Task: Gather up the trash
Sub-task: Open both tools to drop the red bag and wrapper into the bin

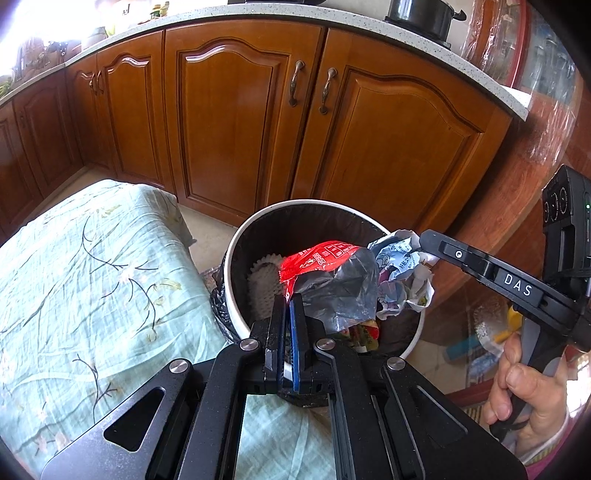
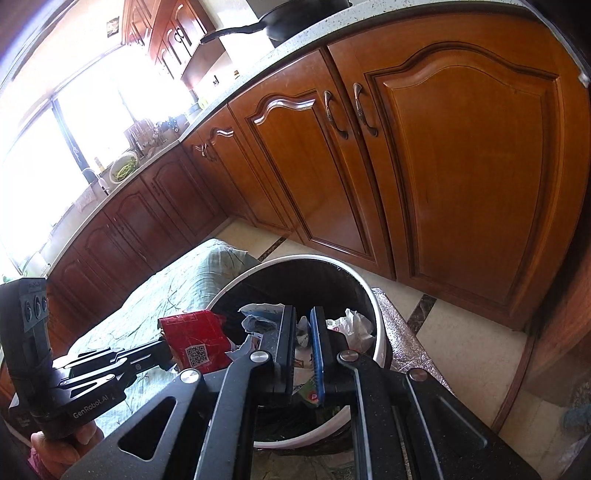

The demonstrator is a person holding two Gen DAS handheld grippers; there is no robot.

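Observation:
A round white-rimmed trash bin (image 1: 236,243) with a black liner stands on the floor; it also shows in the right wrist view (image 2: 380,314). My left gripper (image 1: 289,301) is shut on a red and silver snack wrapper (image 1: 325,266) and holds it over the bin; the wrapper shows again in the right wrist view (image 2: 195,339). My right gripper (image 2: 303,314) is shut on a crumpled blue and white paper (image 1: 400,273) over the bin's right side. A white foam net (image 1: 260,284) lies inside the bin.
Brown wooden cabinets (image 1: 236,122) with a speckled counter stand behind the bin. A table under a pale green floral cloth (image 1: 92,273) is left of the bin. A black pot (image 1: 421,16) sits on the counter. Foil matting (image 2: 406,332) lies right of the bin.

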